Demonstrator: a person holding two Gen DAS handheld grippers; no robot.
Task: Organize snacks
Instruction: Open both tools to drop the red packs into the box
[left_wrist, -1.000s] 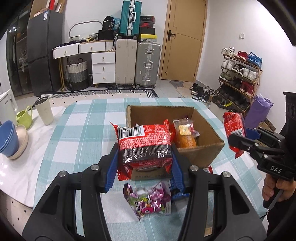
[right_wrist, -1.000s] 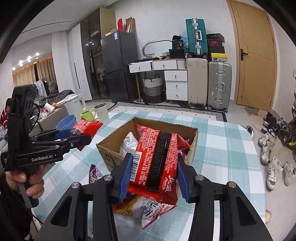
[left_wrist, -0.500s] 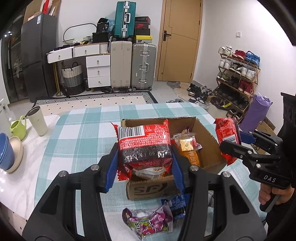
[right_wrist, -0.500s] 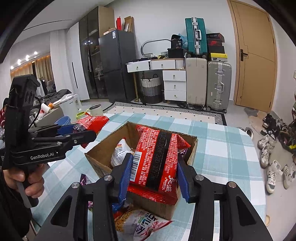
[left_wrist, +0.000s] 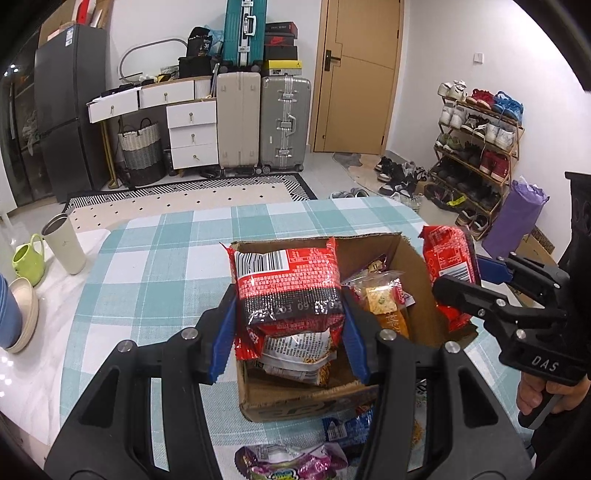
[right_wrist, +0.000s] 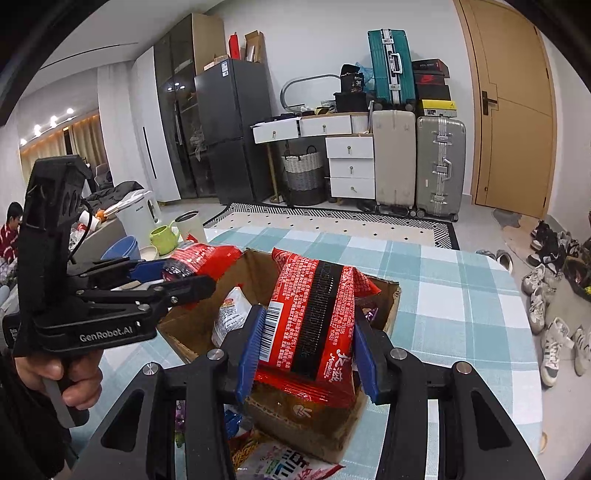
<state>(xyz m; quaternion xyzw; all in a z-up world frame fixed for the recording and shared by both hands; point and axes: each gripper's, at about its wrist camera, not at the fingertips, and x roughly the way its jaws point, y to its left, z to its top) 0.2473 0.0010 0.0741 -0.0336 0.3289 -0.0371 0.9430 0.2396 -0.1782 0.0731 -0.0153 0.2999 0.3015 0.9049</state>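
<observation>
Checked tablecloth (left_wrist: 155, 258) under box (left_wrist: 417, 280), both packets gripped

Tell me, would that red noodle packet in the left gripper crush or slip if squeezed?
Probably crinkly and light: the red noodle packet dents where the left gripper pinches it. Its glossy film looks slippery. The contents could likely crack under hard squeezing.

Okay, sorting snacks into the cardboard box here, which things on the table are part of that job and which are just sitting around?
Part of the job:
- cardboard box
- red packet in left claw
- red packet in right claw
- purple packet by the box
- blue packet

Just lying about:
- green mug
- beige tumbler
- stacked bowls
</observation>
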